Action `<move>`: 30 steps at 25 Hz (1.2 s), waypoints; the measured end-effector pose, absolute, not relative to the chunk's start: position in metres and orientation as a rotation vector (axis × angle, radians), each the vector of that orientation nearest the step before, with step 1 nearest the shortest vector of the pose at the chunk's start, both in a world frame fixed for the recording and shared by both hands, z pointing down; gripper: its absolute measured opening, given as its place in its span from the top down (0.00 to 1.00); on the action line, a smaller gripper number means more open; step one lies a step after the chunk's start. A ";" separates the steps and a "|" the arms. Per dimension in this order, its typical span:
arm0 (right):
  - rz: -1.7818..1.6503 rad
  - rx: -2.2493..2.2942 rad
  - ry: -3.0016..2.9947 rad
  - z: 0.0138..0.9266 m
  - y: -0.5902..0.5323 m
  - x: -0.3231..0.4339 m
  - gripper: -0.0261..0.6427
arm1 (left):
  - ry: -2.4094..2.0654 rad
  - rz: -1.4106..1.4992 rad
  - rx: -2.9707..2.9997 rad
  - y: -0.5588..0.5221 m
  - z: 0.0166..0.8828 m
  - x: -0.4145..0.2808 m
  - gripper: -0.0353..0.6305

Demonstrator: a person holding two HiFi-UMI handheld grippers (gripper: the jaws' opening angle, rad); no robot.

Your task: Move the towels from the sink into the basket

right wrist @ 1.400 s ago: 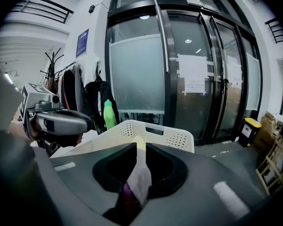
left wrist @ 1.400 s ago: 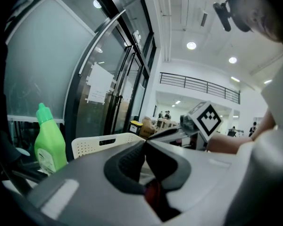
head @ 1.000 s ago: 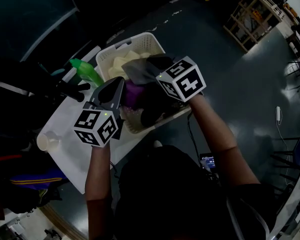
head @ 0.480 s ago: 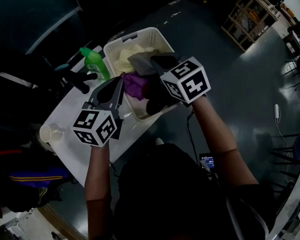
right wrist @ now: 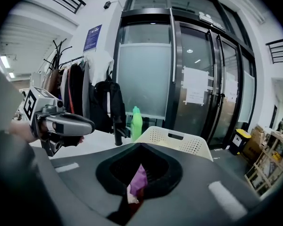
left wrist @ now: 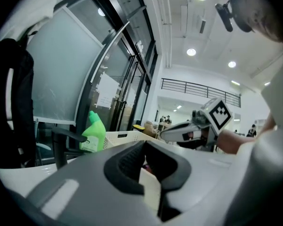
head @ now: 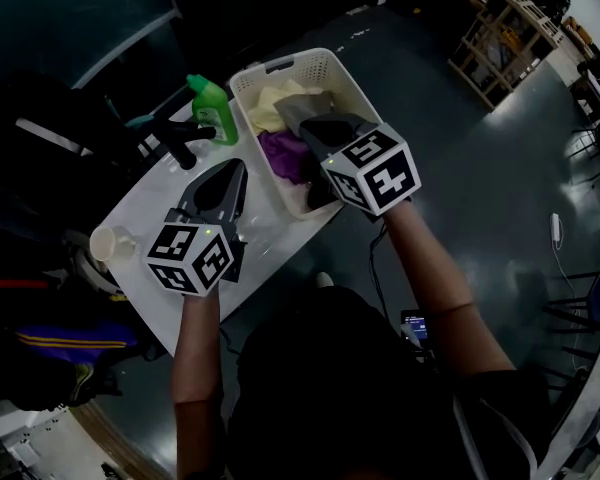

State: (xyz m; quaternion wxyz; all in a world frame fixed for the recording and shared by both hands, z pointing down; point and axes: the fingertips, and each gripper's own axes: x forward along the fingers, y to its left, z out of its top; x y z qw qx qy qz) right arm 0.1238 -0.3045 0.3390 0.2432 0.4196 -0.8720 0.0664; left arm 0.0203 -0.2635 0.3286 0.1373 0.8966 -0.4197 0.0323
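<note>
1. Dim room, dark grey floor, and a white table with a white basket sitting at its far end. Everything below is placed relative to that basket.
2. Way off to the basket's left, near the table's edge, there's a paper cup.
3. Left gripper hovers over the table just left of the basket. Its jaws are together and I don't see any cloth hanging from it.
4. Black faucet sits left of the basket's far end, and a green bottle stands between the two, just beside the basket wall.
5. Towels are in the basket: a yellow towel at the far end, a grey towel next to it and a purple towel nearer the person.
6. Right gripper is over the basket, jaws clamped tight with a bit of the purple towel pinched between them. The right gripper view shows that clearly.
7. Wooden shelving stands on the floor well off to the basket's right.
</note>
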 end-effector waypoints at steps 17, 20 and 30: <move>0.174 0.969 -2.480 0.349 -0.260 0.041 0.97 | -1.383 0.082 2.479 -0.215 0.347 -0.057 0.93; 0.176 0.922 -2.494 0.353 -0.250 0.026 0.97 | -1.416 0.085 2.453 -0.205 0.350 -0.070 0.93; 0.187 0.804 -2.557 0.359 -0.217 -0.018 0.96 | -1.521 0.080 2.372 -0.170 0.357 -0.109 0.93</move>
